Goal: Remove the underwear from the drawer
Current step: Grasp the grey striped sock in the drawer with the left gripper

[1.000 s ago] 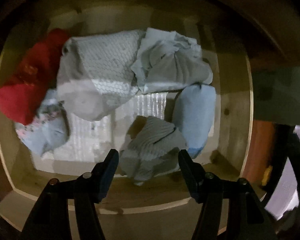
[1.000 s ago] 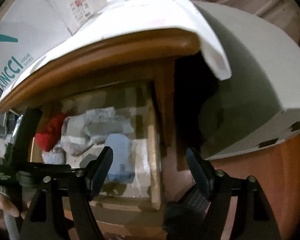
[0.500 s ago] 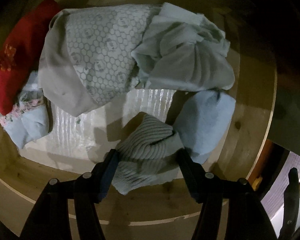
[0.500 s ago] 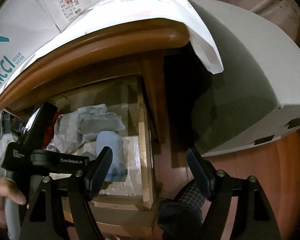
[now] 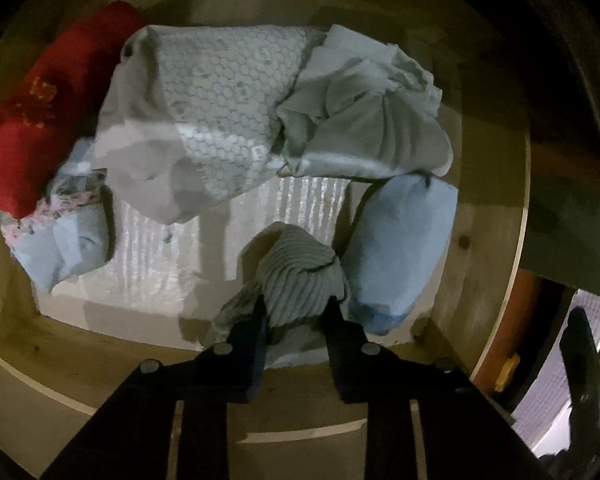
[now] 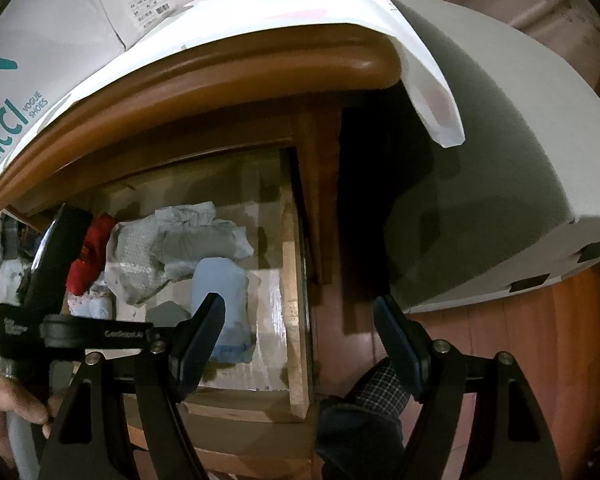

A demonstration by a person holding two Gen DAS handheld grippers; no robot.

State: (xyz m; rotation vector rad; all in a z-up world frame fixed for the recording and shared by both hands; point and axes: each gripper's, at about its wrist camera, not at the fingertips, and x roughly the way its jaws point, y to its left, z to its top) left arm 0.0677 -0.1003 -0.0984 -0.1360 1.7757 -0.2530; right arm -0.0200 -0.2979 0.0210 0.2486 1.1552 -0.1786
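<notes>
The open wooden drawer (image 5: 488, 240) holds several pieces of underwear. My left gripper (image 5: 296, 312) is shut on a grey ribbed piece (image 5: 296, 276) at the drawer's front, its fingers pinching the cloth from both sides. Beside it lie a light blue roll (image 5: 400, 248), a crumpled pale grey piece (image 5: 368, 120), a honeycomb-print piece (image 5: 204, 120), a red piece (image 5: 32, 108) and a floral blue piece (image 5: 60, 236). My right gripper (image 6: 300, 340) is open and empty, outside the drawer (image 6: 292, 280) at its right front corner. The left gripper body (image 6: 72, 332) shows in the right wrist view.
A wooden nightstand top (image 6: 204, 72) overhangs the drawer, covered by white paper and a shoe box (image 6: 32, 56). A white mattress edge (image 6: 500, 160) stands to the right. The floor (image 6: 520, 340) is reddish wood. A plaid slipper (image 6: 376, 388) is below the right gripper.
My left gripper moved down into the drawer and closed on the grey ribbed piece. My right gripper drifted slightly and stayed open.
</notes>
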